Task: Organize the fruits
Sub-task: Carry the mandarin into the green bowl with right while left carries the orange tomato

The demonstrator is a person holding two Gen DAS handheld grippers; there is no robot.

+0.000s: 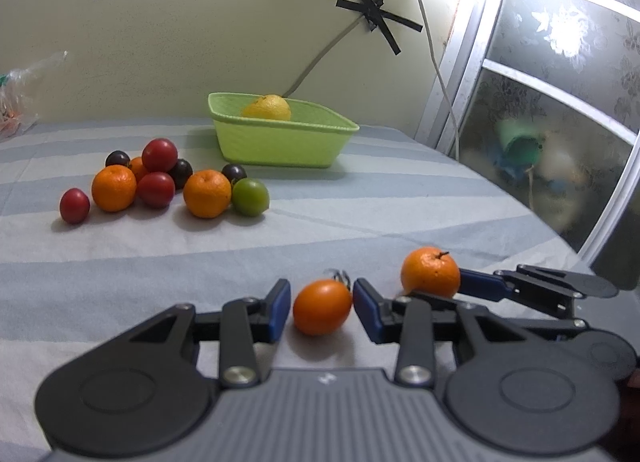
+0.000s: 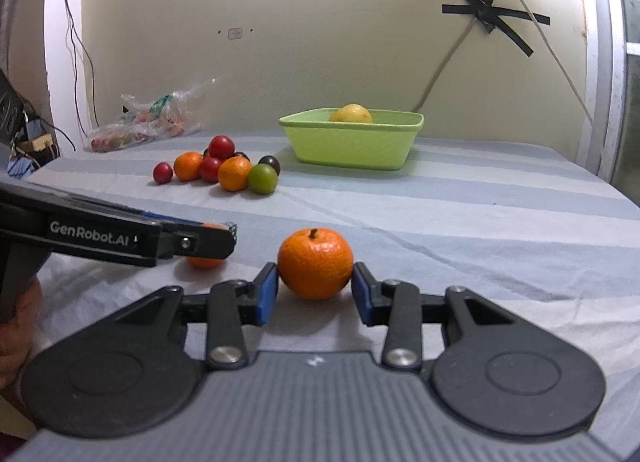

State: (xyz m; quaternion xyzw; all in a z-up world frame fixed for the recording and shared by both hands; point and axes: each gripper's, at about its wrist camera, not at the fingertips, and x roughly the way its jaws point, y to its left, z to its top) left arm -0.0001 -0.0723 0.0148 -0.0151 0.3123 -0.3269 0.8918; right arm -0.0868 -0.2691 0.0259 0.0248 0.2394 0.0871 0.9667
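Observation:
A small oval orange fruit [image 1: 322, 307] lies on the striped cloth between the blue pads of my left gripper [image 1: 321, 304]. The right pad touches it and a thin gap shows at the left pad. My right gripper [image 2: 315, 286] is shut on a mandarin [image 2: 315, 264] that rests on the cloth; that mandarin [image 1: 430, 272] also shows in the left wrist view. Farther back lies a pile of fruits [image 1: 160, 178]: mandarins, red and dark plums, one green fruit. A green basket [image 1: 280, 142] behind them holds a yellow citrus [image 1: 267, 107].
A plastic bag [image 2: 148, 122] lies at the back left by the wall. Cables [image 1: 432, 46] hang down the wall behind the basket, taped with black strips. A frosted glass door [image 1: 560, 122] borders the cloth on the right. A hand [image 2: 16, 322] holds the left gripper.

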